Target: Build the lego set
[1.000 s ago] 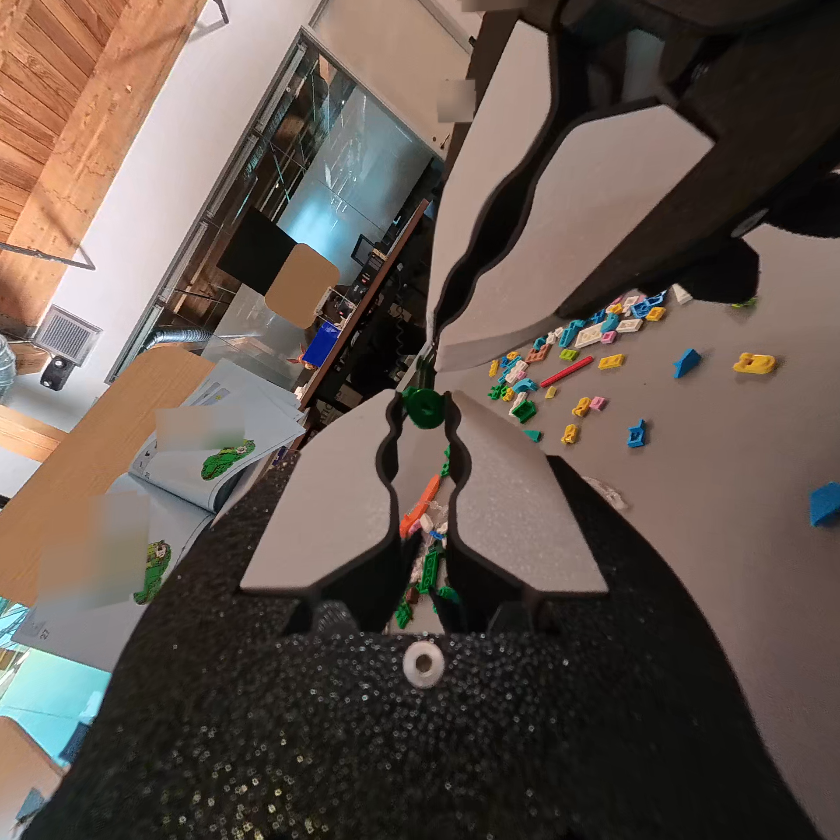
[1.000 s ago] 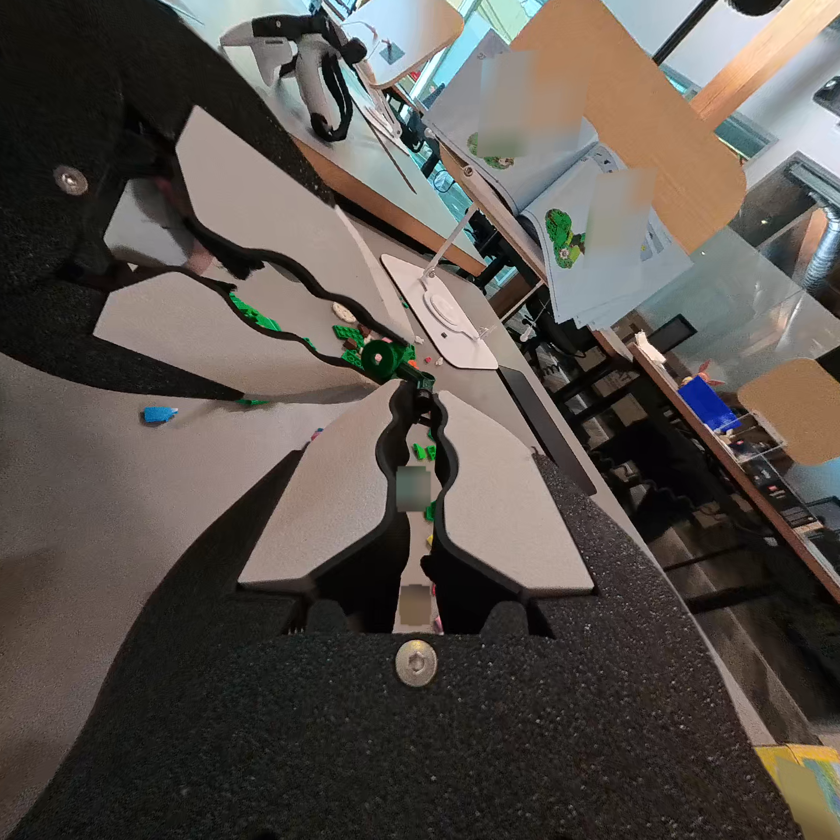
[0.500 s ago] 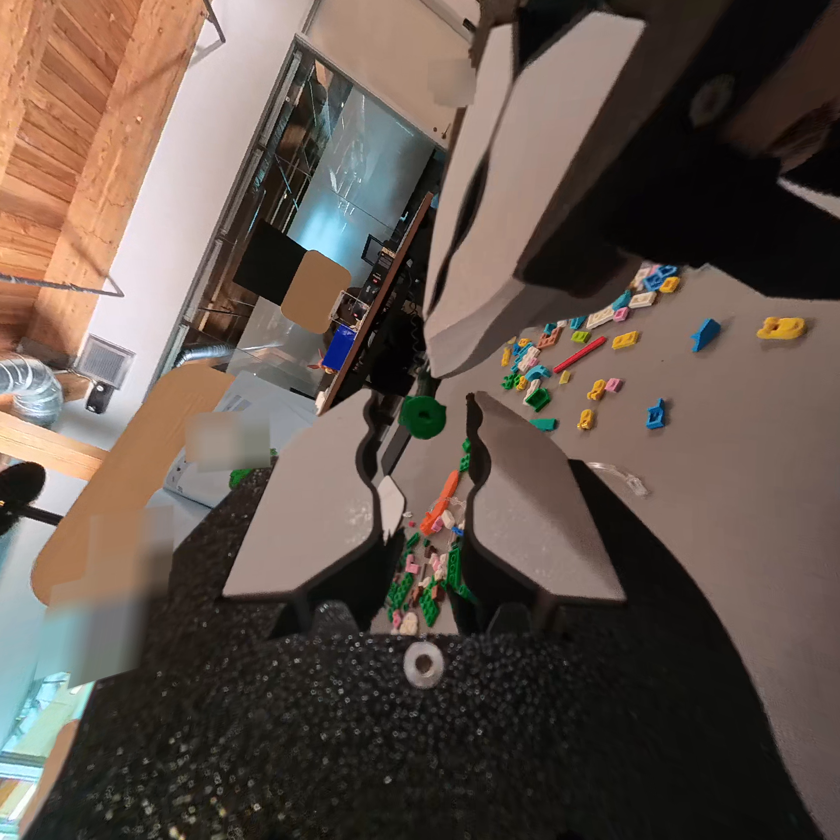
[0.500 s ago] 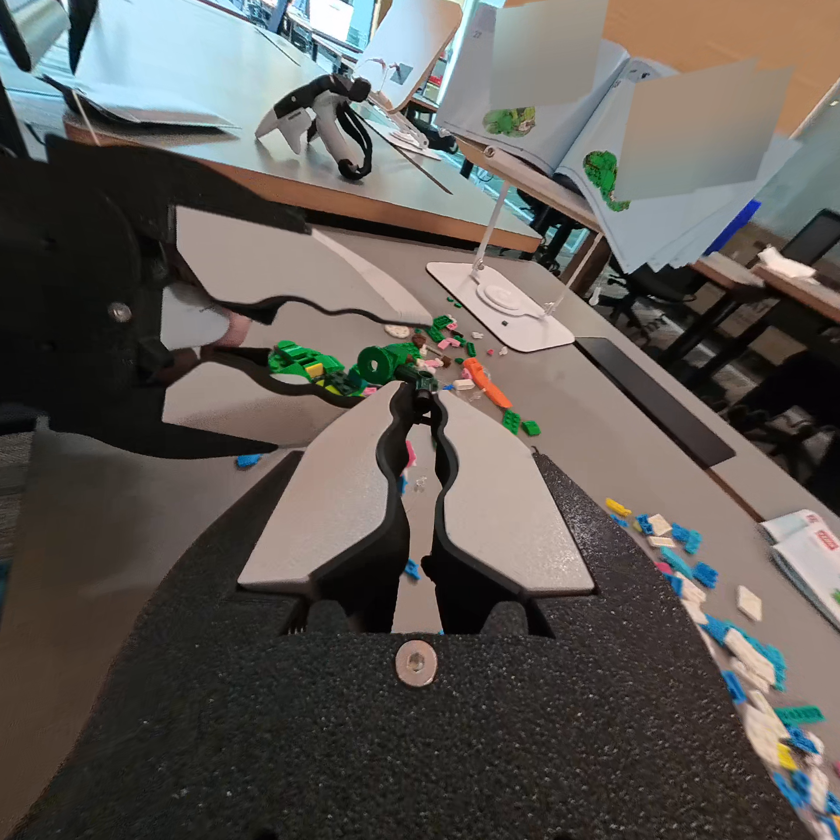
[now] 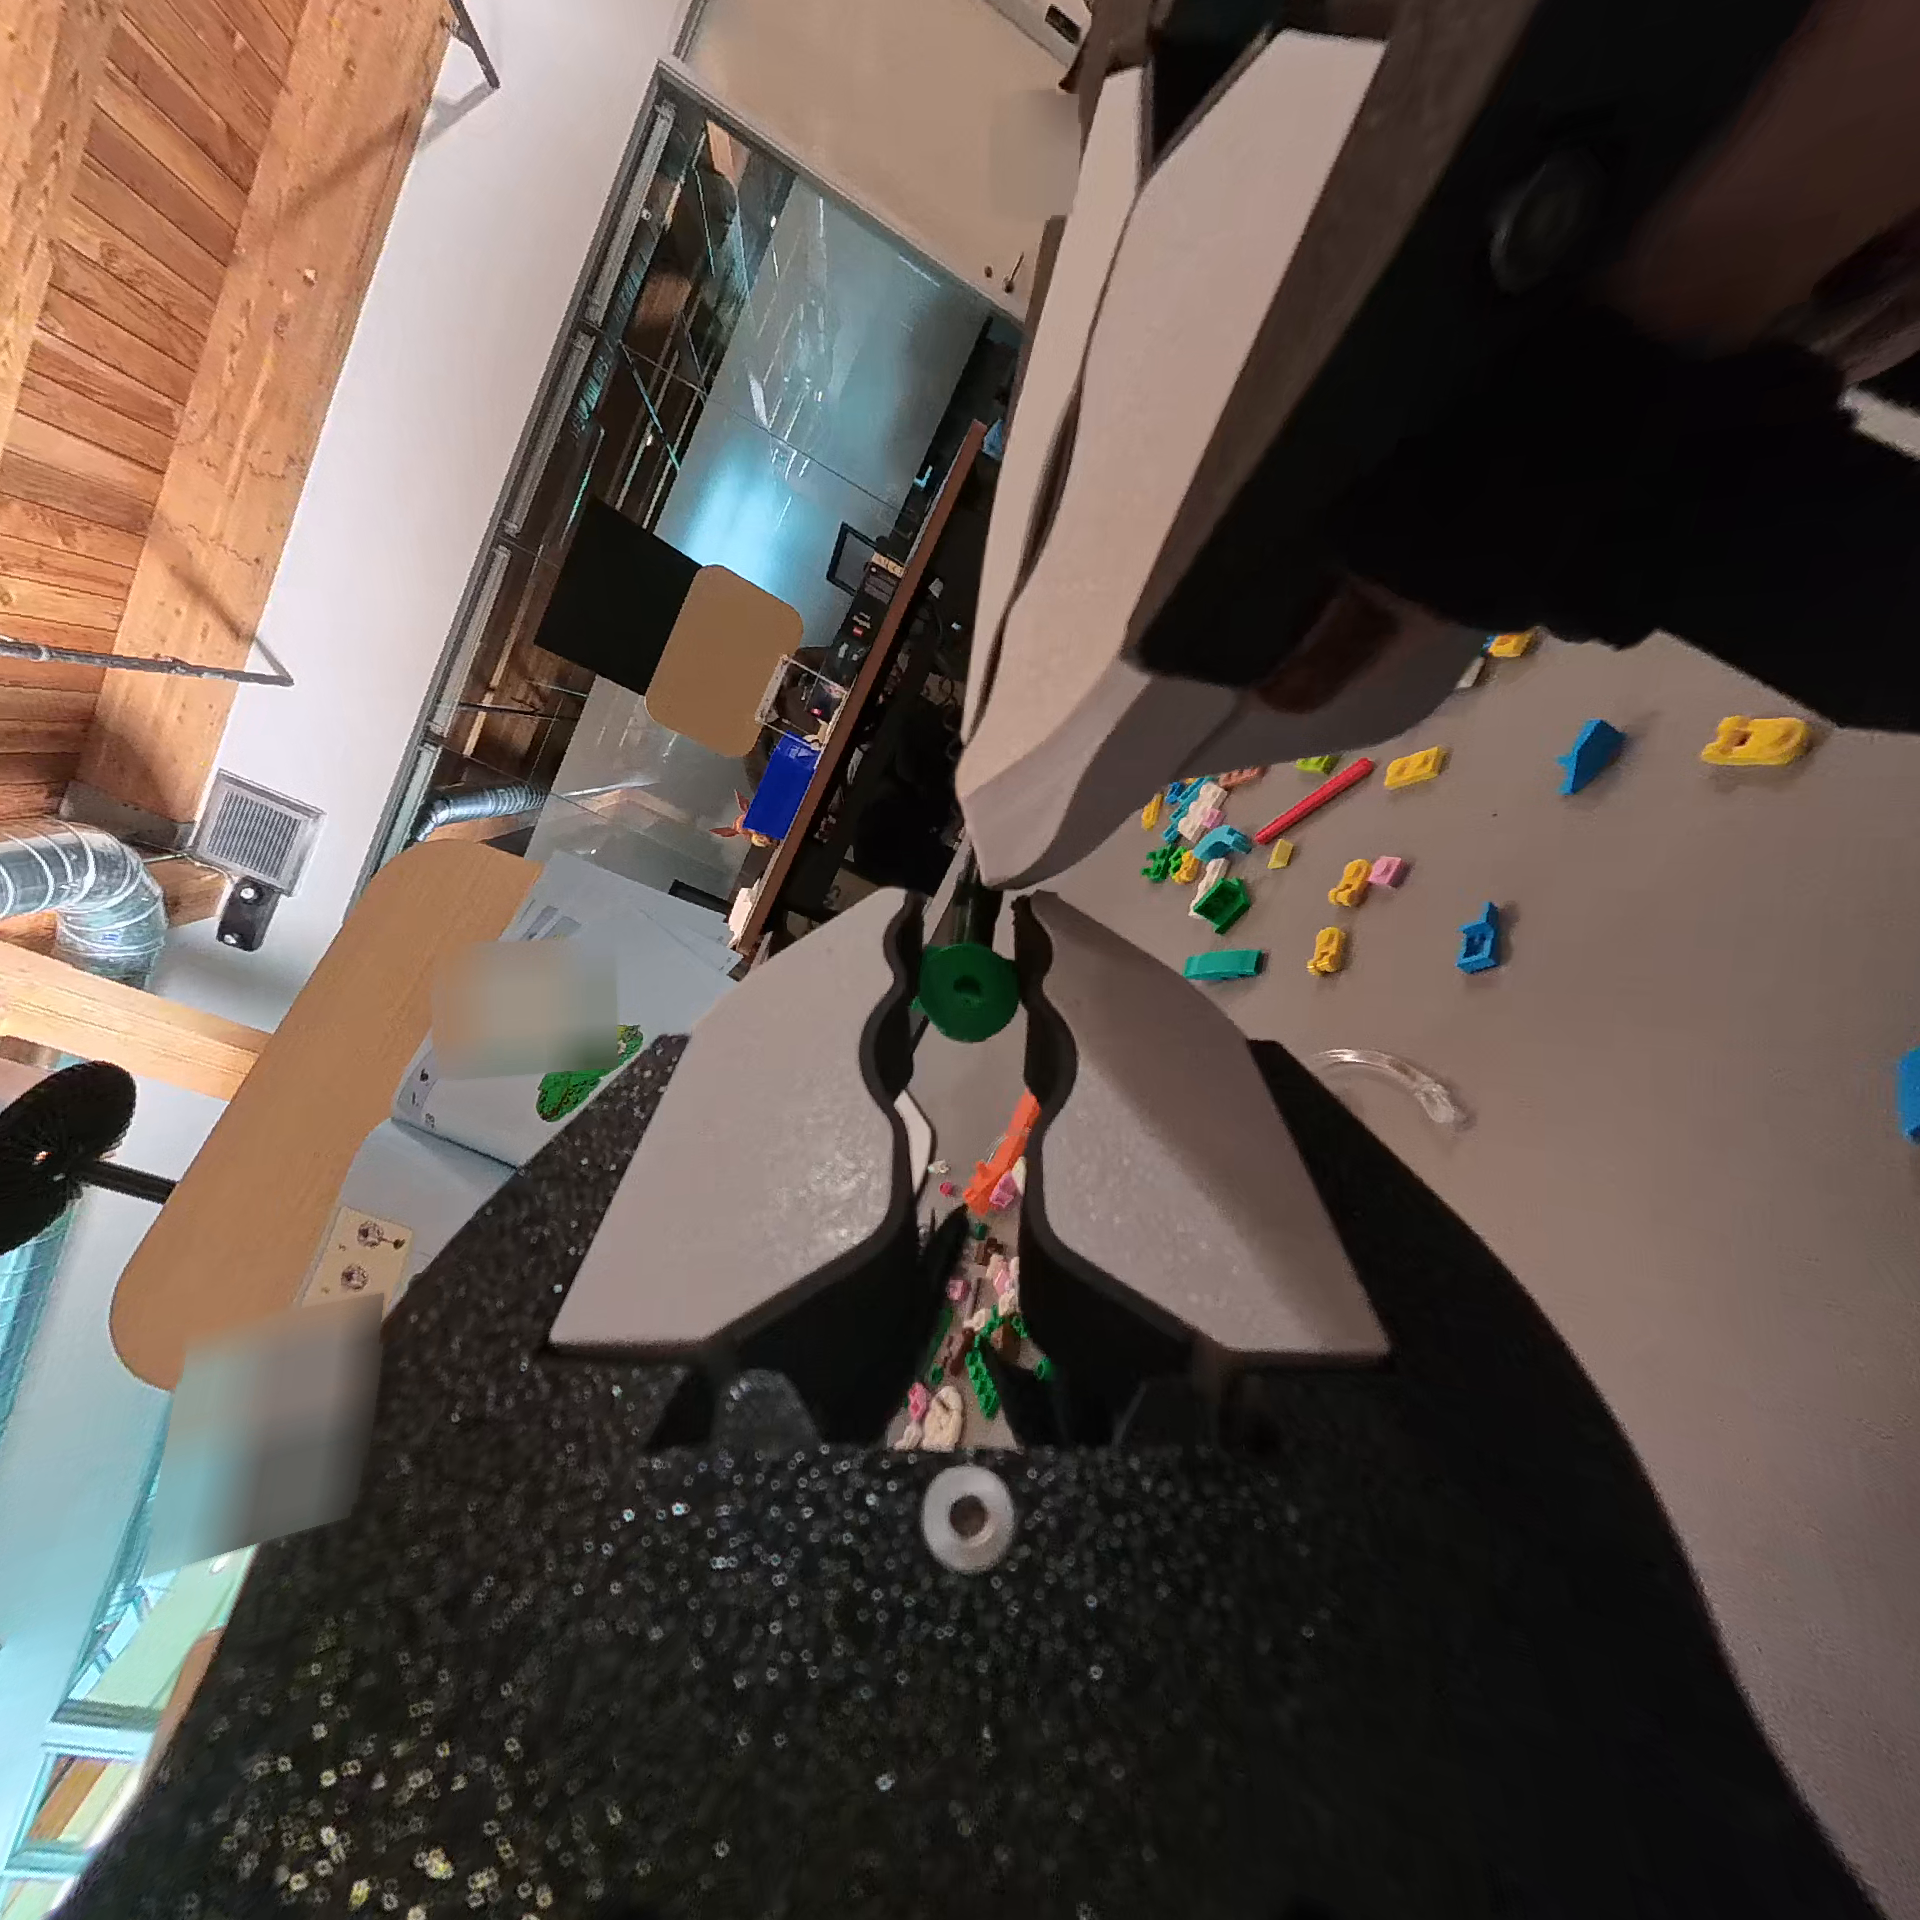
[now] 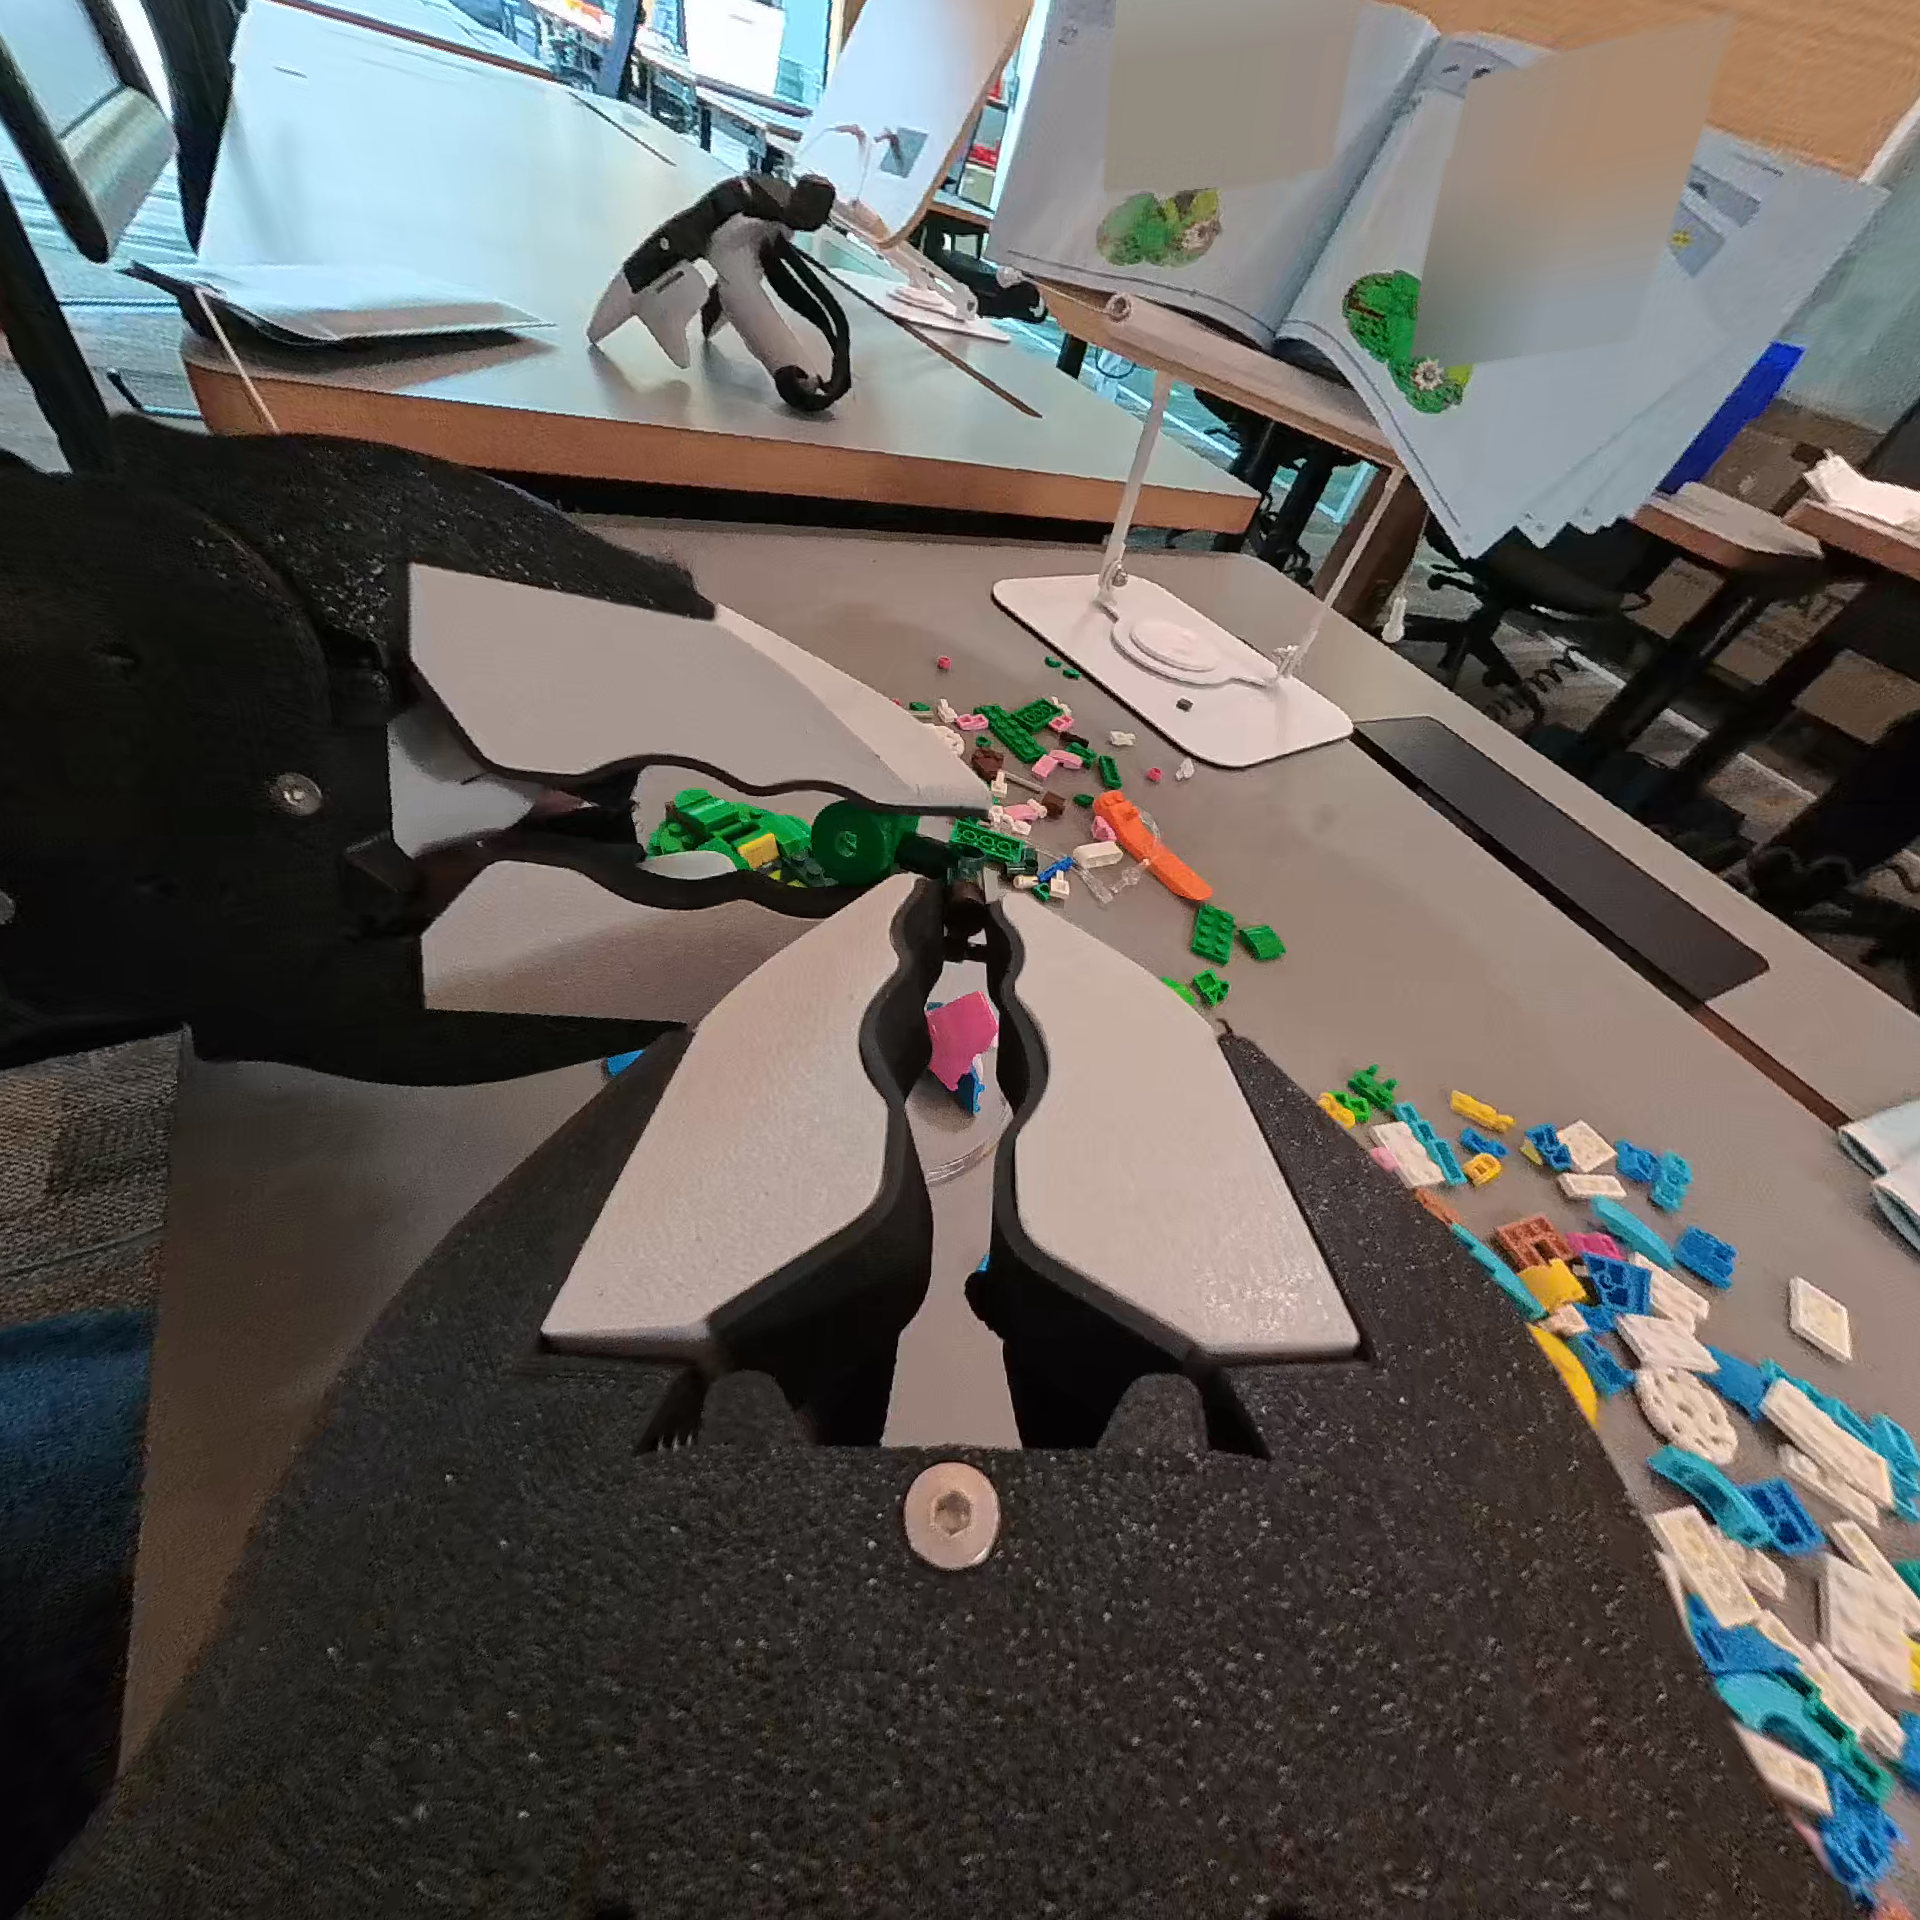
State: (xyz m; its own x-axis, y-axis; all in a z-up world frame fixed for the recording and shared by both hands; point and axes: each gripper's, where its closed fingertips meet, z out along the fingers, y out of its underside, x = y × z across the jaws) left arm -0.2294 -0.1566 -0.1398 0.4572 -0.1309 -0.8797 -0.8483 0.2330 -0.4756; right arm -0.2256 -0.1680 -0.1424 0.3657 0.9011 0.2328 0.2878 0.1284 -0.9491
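In the left wrist view, the left hand-held gripper (image 5: 966,920) is filling the lower half of the frame, its two grey fingers standing a little apart with a green round lego piece (image 5: 964,992) sitting between their tips. Whether the fingers are actually pressing on that piece is hard to tell, since a gap is showing on its left side. The right hand-held gripper (image 5: 1003,873) is reaching down from the upper right of the frame, its tips meeting just above the green piece. On the grey table (image 5: 1558,1195), loose lego pieces (image 5: 1299,831) are lying scattered at the right of the frame, and an orange piece (image 5: 1003,1153) is showing through the gap between the fingers.

In the right wrist view, the right hand-held gripper (image 6: 961,904) is sitting at the centre of the frame, its fingers nearly together and pinching a small dark piece (image 6: 961,906) at their tips. That piece is joining onto the green lego assembly (image 6: 862,842), which is lying between the fingers of the left hand-held gripper (image 6: 935,842) coming in from the left of the frame. An open instruction booklet (image 6: 1351,208) is resting on a white stand (image 6: 1174,665) at the upper right of the frame. Blue, white and yellow pieces (image 6: 1714,1403) are spreading along the right edge of the frame.
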